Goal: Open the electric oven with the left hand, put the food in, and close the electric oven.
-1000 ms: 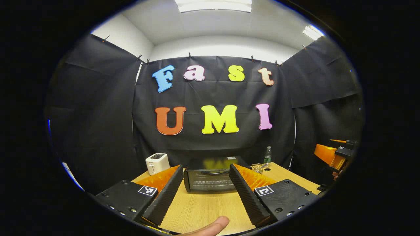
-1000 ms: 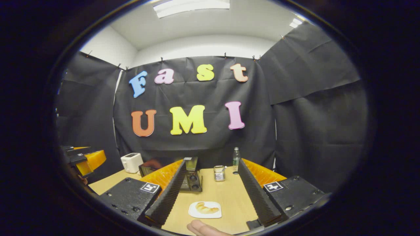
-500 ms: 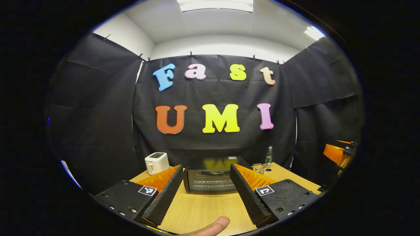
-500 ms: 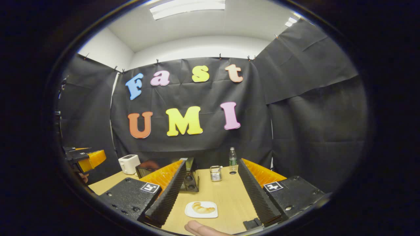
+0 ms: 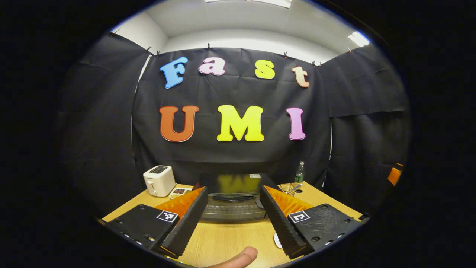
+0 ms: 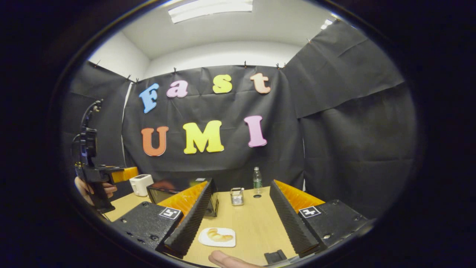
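Observation:
The black electric oven (image 5: 232, 203) stands on the wooden table (image 5: 230, 238) with its door closed, straight ahead of my left gripper (image 5: 233, 190). That gripper is open and a short way off the door, touching nothing. In the right gripper view a croissant (image 6: 218, 235) lies on a small white plate (image 6: 203, 241) near the table's front, low between the open fingers of my right gripper (image 6: 241, 184). The oven (image 6: 163, 193) shows there at the left, partly behind a finger. Farther left, a hand (image 6: 87, 190) holds the left gripper (image 6: 121, 173) in front of the oven.
A white toaster (image 5: 159, 180) and a small dish (image 5: 178, 192) stand left of the oven. A plastic bottle (image 6: 256, 178) and a wire holder (image 6: 236, 196) stand at the back right of the table (image 6: 256, 227). Black cloth walls close in the booth.
My left gripper has moved forward toward the oven, which now looks larger and nearer. In the right gripper view the left gripper and its hand have come further into sight.

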Demonstrator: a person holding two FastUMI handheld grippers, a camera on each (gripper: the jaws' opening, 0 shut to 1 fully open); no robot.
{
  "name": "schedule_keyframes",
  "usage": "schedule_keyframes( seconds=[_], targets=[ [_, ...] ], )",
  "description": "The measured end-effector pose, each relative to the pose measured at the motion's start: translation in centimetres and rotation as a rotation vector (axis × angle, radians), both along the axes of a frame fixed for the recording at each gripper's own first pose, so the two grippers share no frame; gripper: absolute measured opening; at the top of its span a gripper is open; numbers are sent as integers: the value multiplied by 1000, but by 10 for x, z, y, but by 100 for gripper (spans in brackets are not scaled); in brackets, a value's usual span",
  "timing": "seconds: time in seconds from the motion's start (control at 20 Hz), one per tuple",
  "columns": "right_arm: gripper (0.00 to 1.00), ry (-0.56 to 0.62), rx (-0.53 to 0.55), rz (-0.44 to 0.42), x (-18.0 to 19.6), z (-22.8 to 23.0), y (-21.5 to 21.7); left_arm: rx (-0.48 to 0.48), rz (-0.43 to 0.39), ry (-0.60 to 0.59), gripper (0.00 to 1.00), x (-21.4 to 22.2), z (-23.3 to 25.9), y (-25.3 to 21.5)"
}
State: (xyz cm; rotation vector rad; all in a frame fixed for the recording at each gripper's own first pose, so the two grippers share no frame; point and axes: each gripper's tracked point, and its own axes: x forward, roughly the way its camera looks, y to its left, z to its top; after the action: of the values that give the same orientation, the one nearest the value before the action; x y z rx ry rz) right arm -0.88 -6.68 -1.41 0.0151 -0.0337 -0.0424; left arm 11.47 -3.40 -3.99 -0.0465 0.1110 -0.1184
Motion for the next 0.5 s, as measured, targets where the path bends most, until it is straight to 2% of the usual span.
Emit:
schedule_keyframes(
  seconds=[0.15,0.3,0.5],
  targets=[
    [96,-1,9,30,2,-5,-3,-18,-34,53,92,41,-20,-16],
    [96,-8,13,48,3,-7,-10,9,-48,68,92,84,-38,-23],
    [96,-58,19,20,0,-2,-25,14,-38,118,93,129,-70,-24]
  ],
)
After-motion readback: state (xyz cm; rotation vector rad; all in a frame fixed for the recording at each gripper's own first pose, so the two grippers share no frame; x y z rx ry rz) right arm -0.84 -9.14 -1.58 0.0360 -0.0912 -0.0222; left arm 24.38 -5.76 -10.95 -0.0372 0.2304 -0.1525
